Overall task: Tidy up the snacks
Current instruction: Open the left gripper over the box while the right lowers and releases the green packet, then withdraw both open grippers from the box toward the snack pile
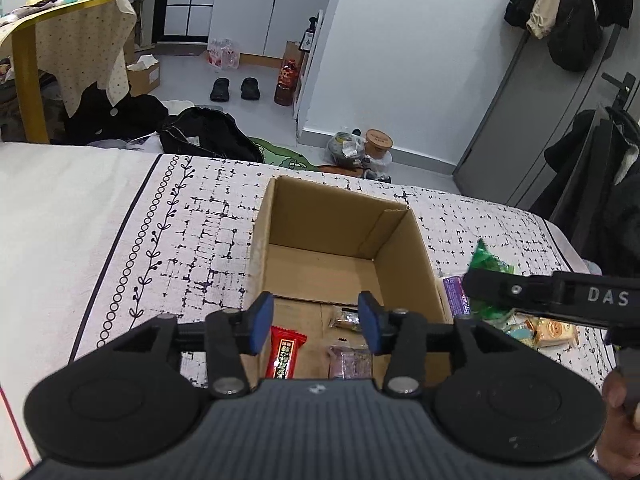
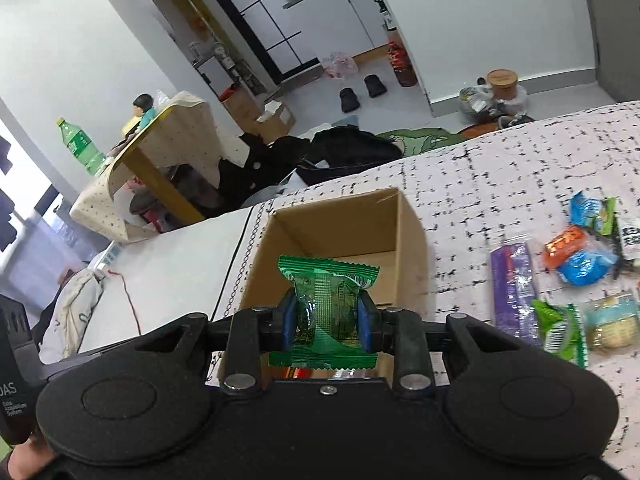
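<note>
right gripper [image 2: 328,322]: pinches green pack [image 2: 329,312], above near edge of box [image 2: 412,240] | left gripper [image 1: 315,322]: spread, holds nothing, over box | red bar [image 1: 285,350] inside box | other snacks [image 2: 576,280] right of box

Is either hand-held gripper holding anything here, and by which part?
The right hand-held gripper pinches a green snack packet across its bulging middle. The left hand-held gripper is open and holds nothing.

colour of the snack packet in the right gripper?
Translucent green snack packet, pinched in the right gripper; clearest in the right wrist view.
</note>
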Available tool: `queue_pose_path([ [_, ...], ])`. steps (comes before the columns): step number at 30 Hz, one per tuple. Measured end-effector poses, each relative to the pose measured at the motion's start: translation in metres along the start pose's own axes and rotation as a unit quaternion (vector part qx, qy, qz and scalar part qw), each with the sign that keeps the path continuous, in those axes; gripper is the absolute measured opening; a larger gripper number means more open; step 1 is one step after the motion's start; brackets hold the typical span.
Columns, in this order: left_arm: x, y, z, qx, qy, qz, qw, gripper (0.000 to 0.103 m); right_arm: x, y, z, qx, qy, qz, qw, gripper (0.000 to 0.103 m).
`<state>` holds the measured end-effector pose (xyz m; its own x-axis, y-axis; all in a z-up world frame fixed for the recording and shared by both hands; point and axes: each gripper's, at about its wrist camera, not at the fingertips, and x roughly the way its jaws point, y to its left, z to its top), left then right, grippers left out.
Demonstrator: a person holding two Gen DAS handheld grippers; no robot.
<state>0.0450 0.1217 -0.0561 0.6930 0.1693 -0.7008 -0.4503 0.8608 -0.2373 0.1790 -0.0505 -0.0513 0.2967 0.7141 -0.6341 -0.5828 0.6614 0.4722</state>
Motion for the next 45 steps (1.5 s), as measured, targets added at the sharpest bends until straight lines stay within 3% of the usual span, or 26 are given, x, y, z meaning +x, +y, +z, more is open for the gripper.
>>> queue_pose_path([
  [5,-0.003,0.007,-0.003,-0.026,0.008,0.009,0.9996,0.050,0.005,0.003,-0.004,0.002,0.012,0.007,1.000,0.036],
  [9,-0.006,0.011,-0.003,-0.037,0.009,0.019,0.9991,0.052,0.000,-0.001,-0.004,0.010,0.008,0.010,1.000,0.052],
  [17,-0.009,0.004,0.001,-0.038,0.006,0.021,0.9990,0.064,-0.022,-0.023,-0.001,0.031,-0.009,0.000,0.999,0.052],
  [23,-0.011,-0.010,0.002,-0.018,-0.007,0.018,0.9997,0.082,-0.040,-0.045,-0.005,0.042,-0.013,-0.022,0.999,0.053],
  [25,-0.010,-0.016,0.003,-0.009,-0.007,0.017,0.9998,0.090,-0.046,-0.051,-0.007,0.045,-0.014,-0.028,0.998,0.054],
  [33,-0.009,-0.042,0.007,0.023,-0.008,-0.014,0.9996,0.103,-0.071,-0.071,-0.012,0.053,-0.026,-0.048,0.997,0.064],
  [37,-0.007,-0.055,0.009,0.045,-0.005,-0.024,0.9987,0.103,-0.084,-0.080,-0.012,0.052,-0.035,-0.058,0.996,0.071],
  [45,-0.004,-0.078,0.010,0.069,0.001,-0.040,0.9968,0.103,-0.111,-0.099,-0.015,0.054,-0.055,-0.087,0.993,0.095],
])
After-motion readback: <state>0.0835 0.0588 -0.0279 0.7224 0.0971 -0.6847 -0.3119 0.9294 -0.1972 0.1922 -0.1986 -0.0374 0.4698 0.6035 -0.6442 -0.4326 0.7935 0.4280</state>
